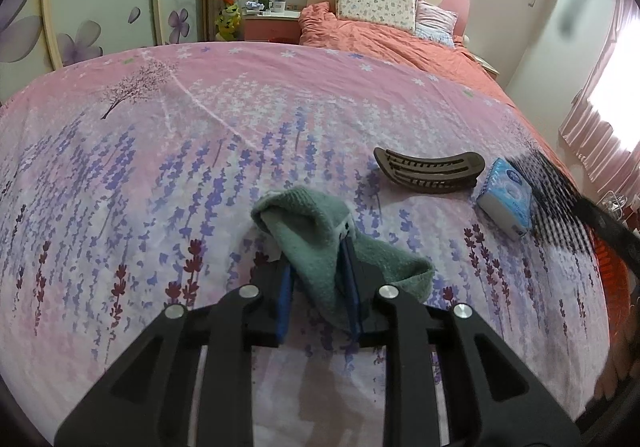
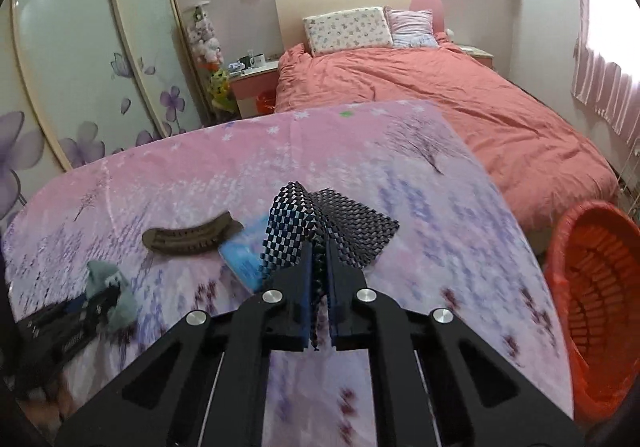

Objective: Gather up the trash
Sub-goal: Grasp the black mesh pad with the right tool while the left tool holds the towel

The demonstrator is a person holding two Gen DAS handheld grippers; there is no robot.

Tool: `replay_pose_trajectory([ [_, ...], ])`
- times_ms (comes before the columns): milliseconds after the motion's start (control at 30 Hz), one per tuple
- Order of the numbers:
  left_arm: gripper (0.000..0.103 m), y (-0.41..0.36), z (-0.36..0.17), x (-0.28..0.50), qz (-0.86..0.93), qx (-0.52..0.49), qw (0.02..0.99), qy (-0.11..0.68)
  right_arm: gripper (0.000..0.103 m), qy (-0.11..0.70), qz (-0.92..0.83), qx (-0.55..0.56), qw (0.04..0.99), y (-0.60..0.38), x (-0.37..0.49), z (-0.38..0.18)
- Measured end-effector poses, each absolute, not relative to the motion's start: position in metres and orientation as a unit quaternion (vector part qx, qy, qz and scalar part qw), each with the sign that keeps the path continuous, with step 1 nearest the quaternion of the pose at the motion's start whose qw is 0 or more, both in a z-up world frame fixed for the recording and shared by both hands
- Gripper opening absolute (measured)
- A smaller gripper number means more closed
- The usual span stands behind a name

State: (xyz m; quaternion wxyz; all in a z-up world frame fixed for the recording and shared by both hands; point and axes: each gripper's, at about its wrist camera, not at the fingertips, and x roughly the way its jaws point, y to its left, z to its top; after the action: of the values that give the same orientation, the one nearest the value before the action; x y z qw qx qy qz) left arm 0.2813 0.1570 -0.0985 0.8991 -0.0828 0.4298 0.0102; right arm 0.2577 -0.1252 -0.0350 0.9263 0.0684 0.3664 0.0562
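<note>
Right tool (image 2: 319,279) clamped tight on black mesh scrap (image 2: 340,231), lifted off the worktop (image 2: 460,247) for the red basket (image 2: 600,287) to its right (left tool (image 1: 318,287) pinches green cloth (image 1: 316,231), likewise raised for binning).

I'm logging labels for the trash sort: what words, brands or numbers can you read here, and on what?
No text can be read with certainty.
Blue tissue pack: a round logo and print, too blurred to read.
White mug on the nightstand: a dark mark, too small to read.
Green sock, black mesh piece and brown hair clip: no lettering visible.
</note>
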Motion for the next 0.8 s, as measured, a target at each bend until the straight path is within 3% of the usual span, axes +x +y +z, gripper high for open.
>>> replay_pose_trajectory([
  [267,0.024,0.158,-0.098,0.282,0.01,-0.085,0.899,0.429,0.008,0.433,0.081,0.081,0.894,-0.151,0.222,-0.062],
  [333,0.024,0.158,-0.098,0.282,0.009,-0.085,0.899,0.429,0.021,0.432,0.08,0.085,0.895,-0.154,0.217,-0.063],
  [400,0.024,0.158,-0.098,0.282,0.009,-0.085,0.899,0.429,0.06,0.421,0.075,0.086,0.9,-0.156,0.215,-0.062],
  [567,0.025,0.158,-0.098,0.282,0.009,-0.084,0.899,0.429,0.078,0.406,0.068,0.068,0.909,-0.154,0.221,-0.06],
  [800,0.026,0.156,-0.098,0.282,0.011,-0.08,0.899,0.43,0.078,0.429,0.059,0.033,0.901,-0.149,0.255,-0.071],
])
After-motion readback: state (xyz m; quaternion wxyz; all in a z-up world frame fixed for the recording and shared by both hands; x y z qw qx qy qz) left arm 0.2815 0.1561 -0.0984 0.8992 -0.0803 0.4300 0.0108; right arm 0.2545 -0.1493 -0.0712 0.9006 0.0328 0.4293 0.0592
